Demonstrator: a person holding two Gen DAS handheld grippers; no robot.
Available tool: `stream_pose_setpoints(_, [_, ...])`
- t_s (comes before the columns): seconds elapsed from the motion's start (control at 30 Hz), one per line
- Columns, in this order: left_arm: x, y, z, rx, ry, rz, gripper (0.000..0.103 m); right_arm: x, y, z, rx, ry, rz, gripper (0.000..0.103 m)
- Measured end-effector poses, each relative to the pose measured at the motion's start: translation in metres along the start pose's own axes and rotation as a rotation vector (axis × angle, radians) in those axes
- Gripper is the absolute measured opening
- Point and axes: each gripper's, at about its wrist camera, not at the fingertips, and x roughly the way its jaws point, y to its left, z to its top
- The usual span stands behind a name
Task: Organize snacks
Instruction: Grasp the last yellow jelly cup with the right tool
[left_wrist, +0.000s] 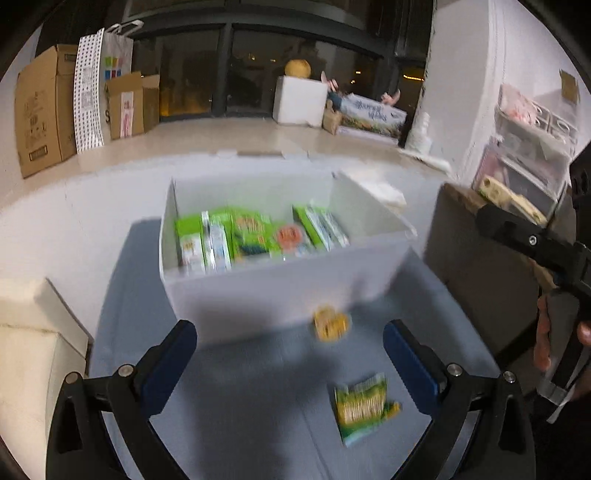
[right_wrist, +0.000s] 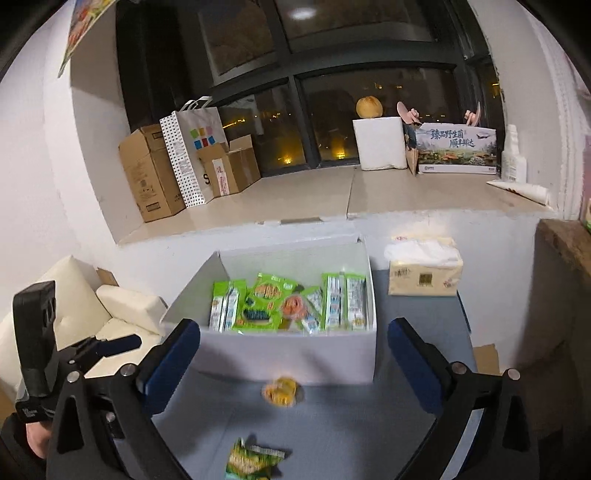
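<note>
The left gripper hovers low over the grey-blue table, pointing at the white box, its blue-padded jaws spread wide with nothing between them. The right gripper is held the same way, level and aimed at the white box, jaws equally wide apart and empty; in the left wrist view its black body shows at the right edge with a hand wrapped around the handle. Two snacks lie loose on the table: a small yellow packet just in front of the box wall, and one green cracker packet nearer the grippers, well apart from the box. In the right wrist view the yellow packet sits just before the box and the green packet near the bottom edge. Inside the box stand green and white snack packs, perhaps seven or eight, though blur makes the count unsure. One tissue pack rests on the table to the box's right.
</note>
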Motion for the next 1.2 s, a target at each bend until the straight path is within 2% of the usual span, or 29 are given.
stream_pose_setpoints(0.2, [-0.003, 0.007, -0.055, -0.075, 0.048, 0.007, 0.103, 0.046, 0.002, -0.062, 0.026, 0.167, 0.013, 0.103])
stream_pose_setpoints(0.3, [-0.003, 0.013, -0.067, -0.095, 0.066, 0.001, 0.103, 0.077, 0.009, -0.077, 0.021, 0.228, 0.021, 0.103])
stream_pose_setpoints(0.43, [-0.003, 0.018, -0.071, -0.098, 0.066, 0.011, 0.103, 0.11, 0.019, -0.081, 0.002, 0.264, 0.028, 0.103])
stream_pose_setpoints(0.53, [-0.005, 0.021, -0.071, -0.109, 0.06, 0.02, 0.103, 0.131, 0.02, -0.077, 0.021, 0.287, -0.014, 0.103])
stream_pose_setpoints(0.73, [-0.003, 0.022, -0.074, -0.104, 0.068, 0.025, 0.103, 0.152, 0.019, -0.071, 0.036, 0.307, -0.009, 0.103])
stream_pose_setpoints(0.8, [-0.001, 0.022, -0.074, -0.105, 0.073, 0.021, 0.103, 0.156, 0.02, -0.072, 0.036, 0.324, -0.002, 0.099])
stream_pose_setpoints(0.83, [0.0, 0.021, -0.074, -0.105, 0.073, 0.019, 0.103, 0.159, 0.02, -0.073, 0.025, 0.335, -0.011, 0.09])
stream_pose_setpoints(0.87, [0.001, 0.02, -0.074, -0.1, 0.076, 0.02, 0.103, 0.16, 0.021, -0.074, 0.013, 0.349, -0.02, 0.072])
stream_pose_setpoints(0.9, [0.002, 0.019, -0.074, -0.097, 0.079, 0.022, 0.103, 0.163, 0.022, -0.076, -0.001, 0.366, -0.034, 0.061])
stream_pose_setpoints(0.93, [0.002, 0.018, -0.074, -0.095, 0.079, 0.022, 0.103, 0.165, 0.021, -0.078, -0.006, 0.376, -0.044, 0.043])
stream_pose_setpoints(1.0, [0.003, 0.016, -0.074, -0.09, 0.081, 0.018, 0.103, 0.163, 0.017, -0.08, 0.005, 0.363, -0.025, 0.041])
stream_pose_setpoints(1.13, [0.009, 0.011, -0.073, -0.078, 0.092, 0.012, 0.103, 0.147, 0.01, -0.079, 0.009, 0.33, -0.017, 0.025])
stream_pose_setpoints(1.2, [0.015, 0.005, -0.073, -0.062, 0.104, -0.002, 0.103, 0.137, 0.008, -0.078, 0.005, 0.311, -0.005, 0.013])
